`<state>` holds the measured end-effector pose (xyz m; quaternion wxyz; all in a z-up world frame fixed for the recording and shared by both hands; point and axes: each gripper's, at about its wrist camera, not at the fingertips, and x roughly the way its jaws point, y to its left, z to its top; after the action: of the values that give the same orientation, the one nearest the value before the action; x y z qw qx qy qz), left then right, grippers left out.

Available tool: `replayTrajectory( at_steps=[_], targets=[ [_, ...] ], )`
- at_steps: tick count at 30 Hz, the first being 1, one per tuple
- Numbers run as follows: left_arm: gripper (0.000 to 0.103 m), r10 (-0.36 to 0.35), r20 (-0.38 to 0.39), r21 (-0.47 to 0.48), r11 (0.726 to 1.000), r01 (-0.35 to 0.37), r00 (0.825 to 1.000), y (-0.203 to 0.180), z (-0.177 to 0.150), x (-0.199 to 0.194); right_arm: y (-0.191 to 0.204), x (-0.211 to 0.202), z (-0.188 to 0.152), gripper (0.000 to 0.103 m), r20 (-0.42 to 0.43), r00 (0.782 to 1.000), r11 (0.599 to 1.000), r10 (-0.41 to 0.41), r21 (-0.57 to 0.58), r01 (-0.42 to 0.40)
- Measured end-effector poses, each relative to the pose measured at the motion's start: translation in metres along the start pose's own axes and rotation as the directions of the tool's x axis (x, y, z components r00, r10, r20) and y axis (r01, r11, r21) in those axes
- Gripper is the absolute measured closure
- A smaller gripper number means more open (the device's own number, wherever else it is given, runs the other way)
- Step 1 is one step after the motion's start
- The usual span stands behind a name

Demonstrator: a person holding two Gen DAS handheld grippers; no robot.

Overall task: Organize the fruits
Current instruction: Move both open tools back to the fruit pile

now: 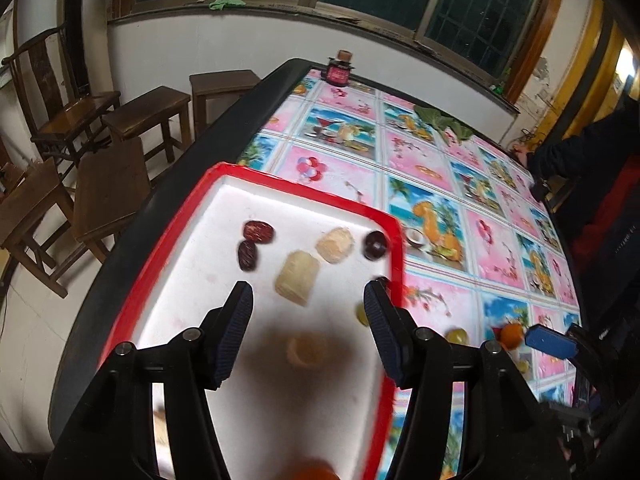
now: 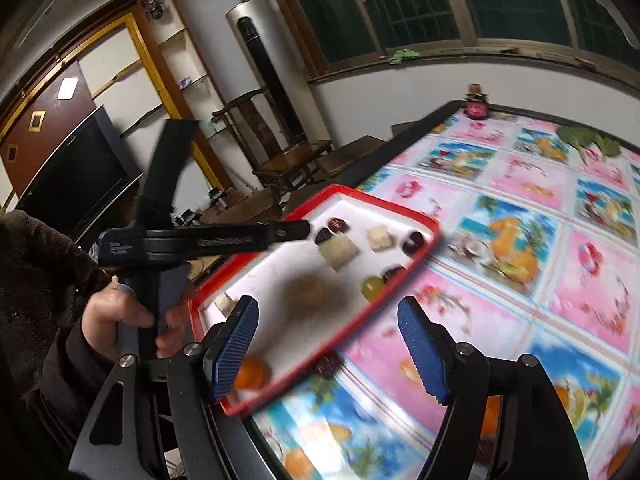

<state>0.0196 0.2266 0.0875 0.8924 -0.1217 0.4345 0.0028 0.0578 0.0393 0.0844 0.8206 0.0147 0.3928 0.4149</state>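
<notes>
A white tray with a red rim (image 1: pixel 312 190) (image 2: pixel 400 216) lies at the table's left edge. On it are two dark red dates (image 1: pixel 258 232), two pale chunks (image 1: pixel 298 282), dark round fruits (image 1: pixel 375 245), a green grape (image 2: pixel 372 286) and an orange (image 2: pixel 252 372). My left gripper (image 1: pixel 307 292) (image 2: pixel 298 230) hovers open over the tray with nothing between its fingers; a blurred pale piece (image 1: pixel 308 350) lies below. My right gripper (image 2: pixel 328 308) stands open above the tray's near right rim, holding nothing. On the cloth lie a grape (image 1: pixel 457 335), an orange (image 1: pixel 512 336) and a date (image 2: pixel 328 364).
The table wears a bright patterned cloth (image 1: pixel 440 208) with a dark raised edge (image 1: pixel 160 208). A small jar (image 1: pixel 339 70) and green leaves (image 1: pixel 440 120) sit at the far end. Wooden stools (image 1: pixel 148 112) stand to the left. A person's dark sleeve (image 1: pixel 580 152) reaches in at the right.
</notes>
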Motion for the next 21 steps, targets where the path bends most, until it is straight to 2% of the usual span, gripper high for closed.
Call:
replayTrajectory(
  at_steps=[8,14,21],
  targets=[
    [0.044,-0.051,0.014,0.102,0.994,0.049,0.999,-0.045,-0.028,-0.017,-0.039,-0.045,-0.044,0.029,-0.008,0.996,0.992,-0.094,0.089,0.094],
    [0.043,-0.093,-0.042,0.129,0.987,0.098,0.995,-0.073,-0.05,-0.004,-0.06,-0.059,-0.076,0.029,-0.029,0.992,0.982,-0.119,0.145,0.122],
    [0.043,-0.131,-0.101,0.142,0.979,0.145,0.986,-0.095,-0.07,0.007,-0.07,-0.061,-0.096,0.029,-0.061,0.99,0.974,-0.125,0.185,0.134]
  ],
)
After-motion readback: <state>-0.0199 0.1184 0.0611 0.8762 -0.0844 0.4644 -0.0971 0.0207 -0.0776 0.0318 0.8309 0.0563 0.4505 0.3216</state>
